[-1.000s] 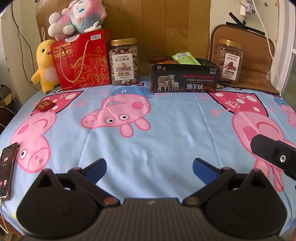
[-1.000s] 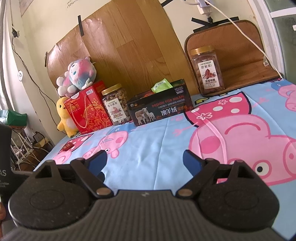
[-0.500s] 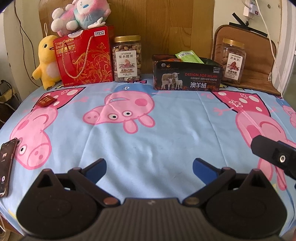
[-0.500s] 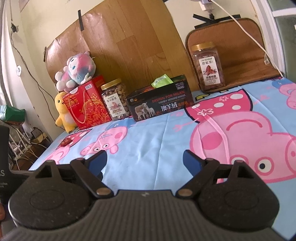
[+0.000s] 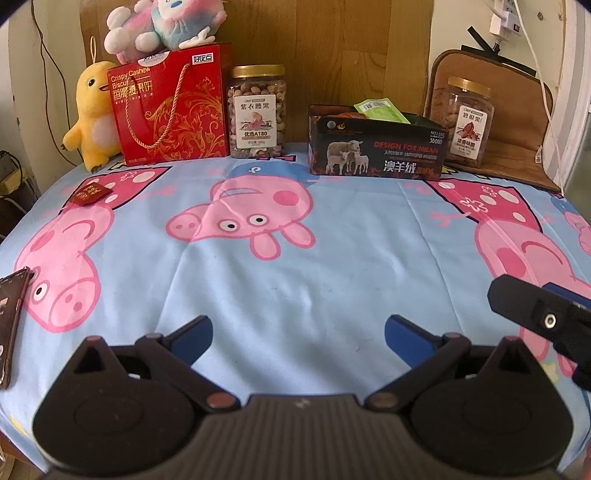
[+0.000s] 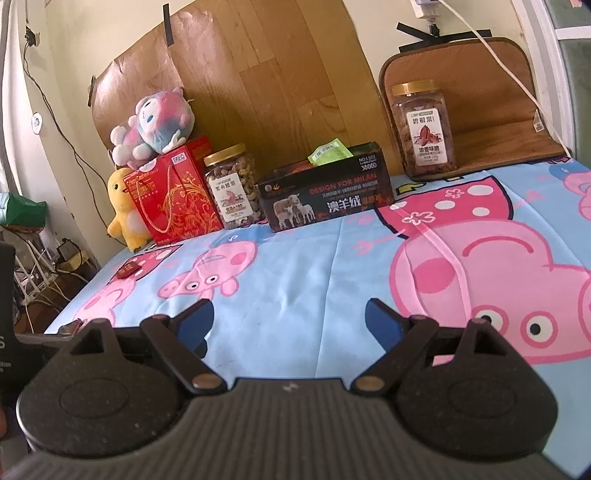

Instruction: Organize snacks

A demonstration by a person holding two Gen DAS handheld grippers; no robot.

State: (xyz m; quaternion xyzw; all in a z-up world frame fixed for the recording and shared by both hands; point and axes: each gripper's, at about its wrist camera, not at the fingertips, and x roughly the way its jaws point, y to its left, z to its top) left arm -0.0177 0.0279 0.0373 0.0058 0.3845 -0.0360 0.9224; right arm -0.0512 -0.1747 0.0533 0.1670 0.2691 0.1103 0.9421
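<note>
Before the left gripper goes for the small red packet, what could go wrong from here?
1. The small red packet lies flat on the soft cloth; the open left gripper may pinch fabric with it.
2. The phone sits at the table's left edge; a sweeping reach might knock it off.
3. The right gripper hovers close beside; the two could collide.

Along the back of your table (image 5: 295, 288), left to right: duck toy (image 5: 92, 122), gift box (image 5: 170, 110) with a plush (image 5: 162, 22) on it, nut jar (image 5: 257, 110), open box (image 5: 376, 151) holding a packet (image 5: 380, 109), second jar (image 5: 467, 122) on a mat (image 5: 517, 147).
</note>
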